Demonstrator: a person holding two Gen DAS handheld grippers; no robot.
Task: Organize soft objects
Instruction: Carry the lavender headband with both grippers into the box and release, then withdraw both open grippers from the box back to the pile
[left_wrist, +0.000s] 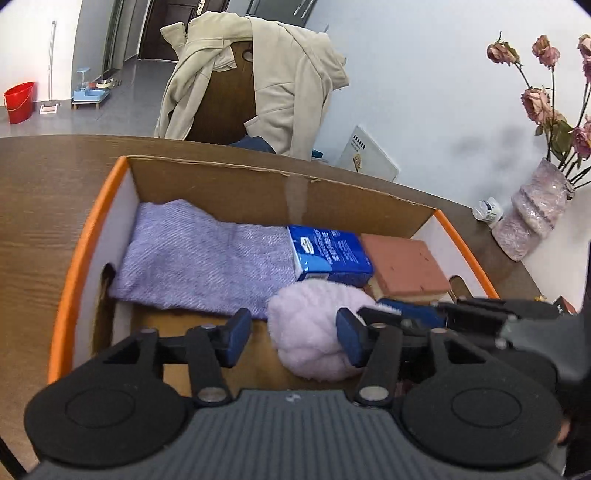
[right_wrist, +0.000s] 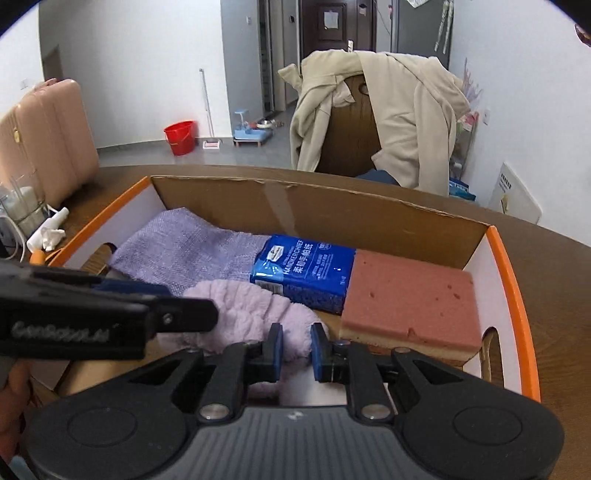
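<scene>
We see the box (right_wrist: 509, 266) on the table (right_wrist: 554, 258) | inside: towel (right_wrist: 192, 247) at left, tissue pack (right_wrist: 306, 269) in the middle, sponge (right_wrist: 410, 302) at right | fluffy cloth (right_wrist: 251, 314) in front of the pack | chair (right_wrist: 351, 140) behind the table.

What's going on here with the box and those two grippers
A person with a handheld gripper in each hand is packing soft things into a cardboard box. Inside already lie a purple towel, a blue tissue pack and a pink sponge. Both grippers are at a fluffy pink plush near the front: the left gripper is open beside it, and the right gripper has its jaws narrowly apart at the plush's edge.
</scene>
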